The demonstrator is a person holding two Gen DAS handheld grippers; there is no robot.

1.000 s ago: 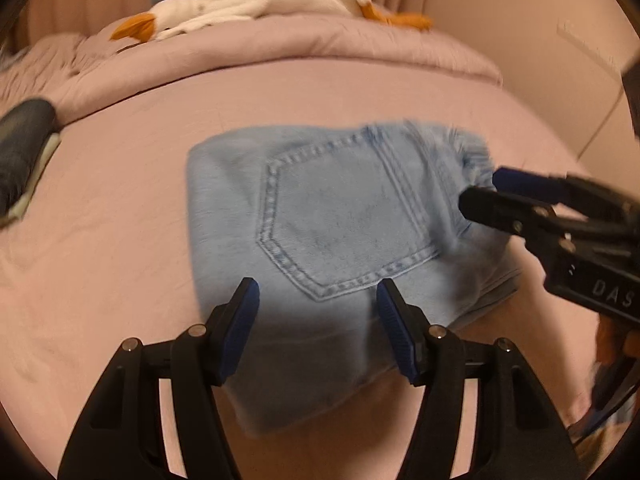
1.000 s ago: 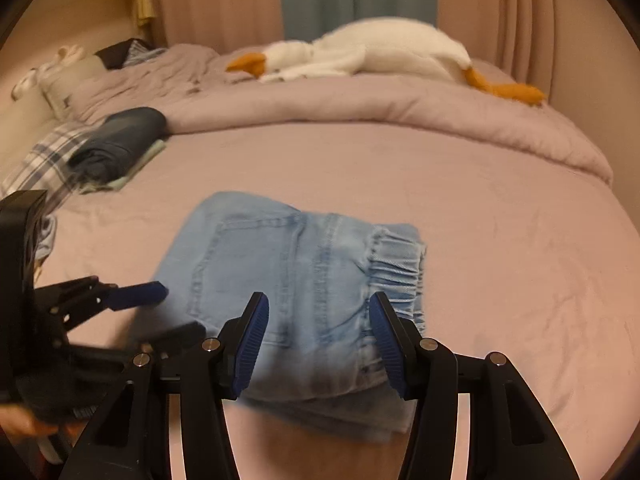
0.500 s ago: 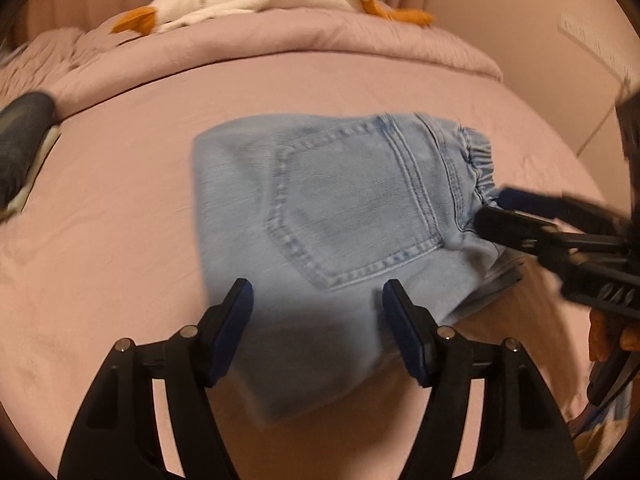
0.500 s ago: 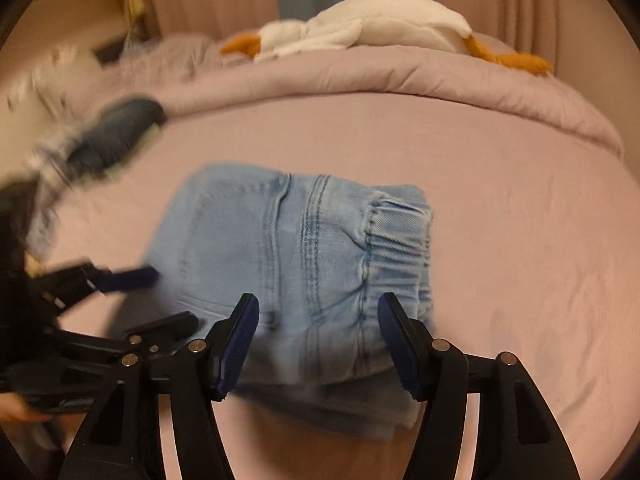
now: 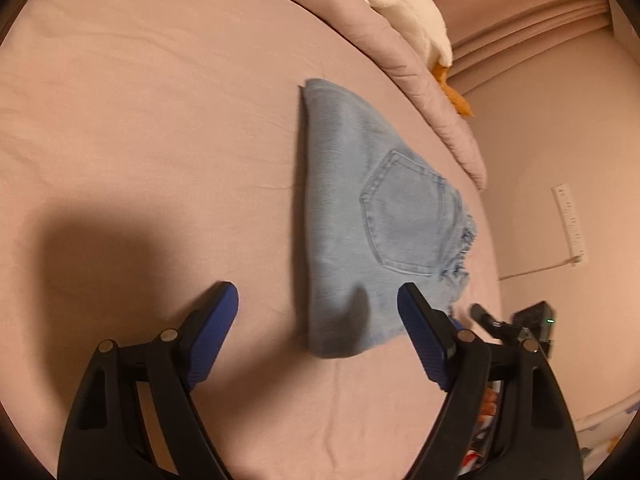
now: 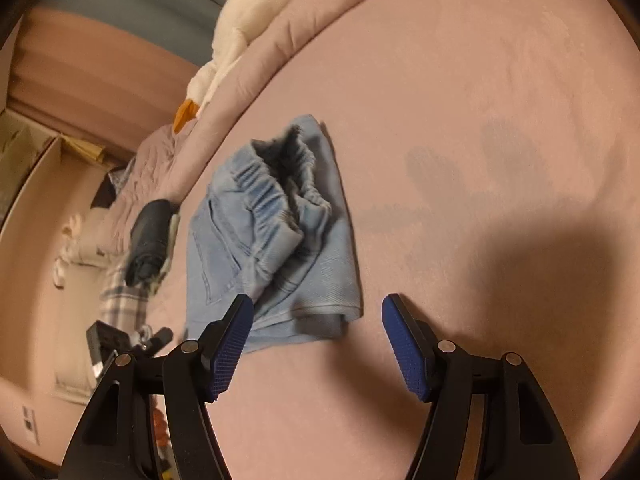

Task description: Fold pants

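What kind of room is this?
Most likely a bedroom: a bed with a pink sheet, a rumpled duvet with a plush goose on it, and curtains behind.

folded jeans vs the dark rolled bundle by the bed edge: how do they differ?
Colour: the jeans are light blue denim; the dark bundle is near black.
Shape: the jeans lie in a flat stack with the elastic waistband showing; the bundle is a tight roll.
Place: the jeans lie mid-bed; the bundle sits at the edge.
Shared: both rest on the pink sheet, untouched by tongs.
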